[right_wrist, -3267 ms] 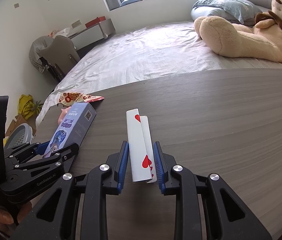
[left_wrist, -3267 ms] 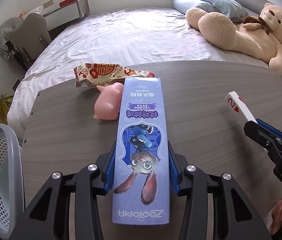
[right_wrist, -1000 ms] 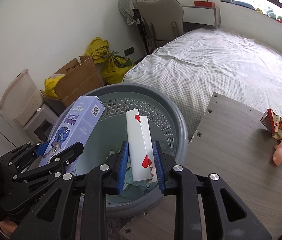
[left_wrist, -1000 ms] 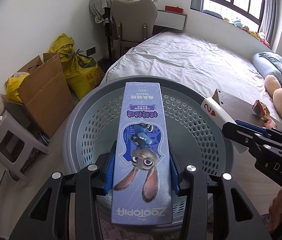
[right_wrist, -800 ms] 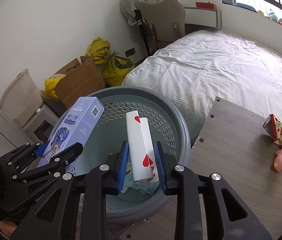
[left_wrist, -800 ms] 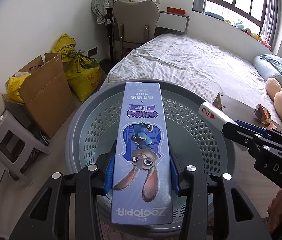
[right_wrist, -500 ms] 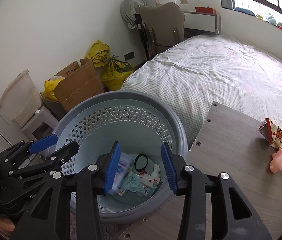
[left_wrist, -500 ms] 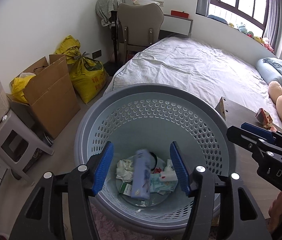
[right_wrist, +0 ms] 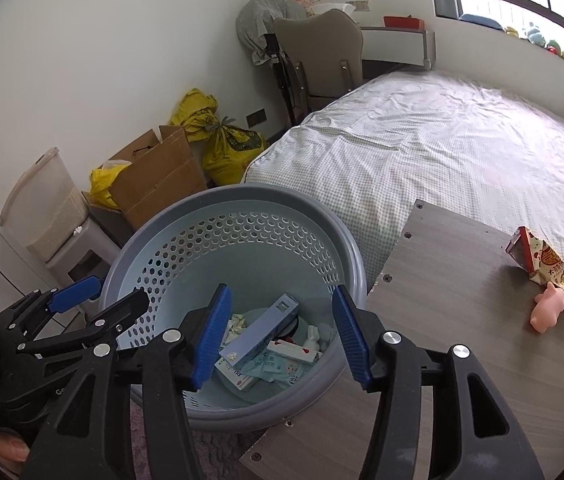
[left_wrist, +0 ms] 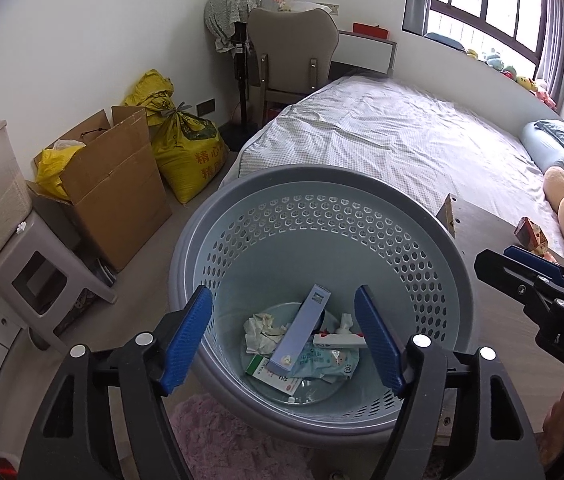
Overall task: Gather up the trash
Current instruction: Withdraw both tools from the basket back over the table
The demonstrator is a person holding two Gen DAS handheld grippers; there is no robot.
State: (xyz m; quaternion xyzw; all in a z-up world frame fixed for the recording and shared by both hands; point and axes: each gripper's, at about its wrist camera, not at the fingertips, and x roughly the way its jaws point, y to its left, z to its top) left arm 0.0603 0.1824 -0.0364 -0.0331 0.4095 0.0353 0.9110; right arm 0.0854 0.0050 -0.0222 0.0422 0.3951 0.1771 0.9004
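left wrist view: the left gripper (left_wrist: 284,336) hangs spread wide and empty above the basket (left_wrist: 434,224), where the blue box (left_wrist: 300,330) lies among trash.

right wrist view: the right gripper (right_wrist: 279,330) gapes wide, holding nothing; the playing-card box (right_wrist: 292,350) rests inside.

The wood-grain worktop (right_wrist: 450,320) carries a printed snack wrapper (right_wrist: 538,258) near its far edge, with a pink pig toy (right_wrist: 546,307) touching the wrapper's near end. Off the worktop's left edge, on the floor (left_wrist: 137,304), stands a perforated grey basket (left_wrist: 209,216) beside a pink fuzzy rug (left_wrist: 233,440). A cardboard box (left_wrist: 117,184), a yellow sack (left_wrist: 189,152) and a plastic stool (left_wrist: 37,264) sit on the floor along the wall.
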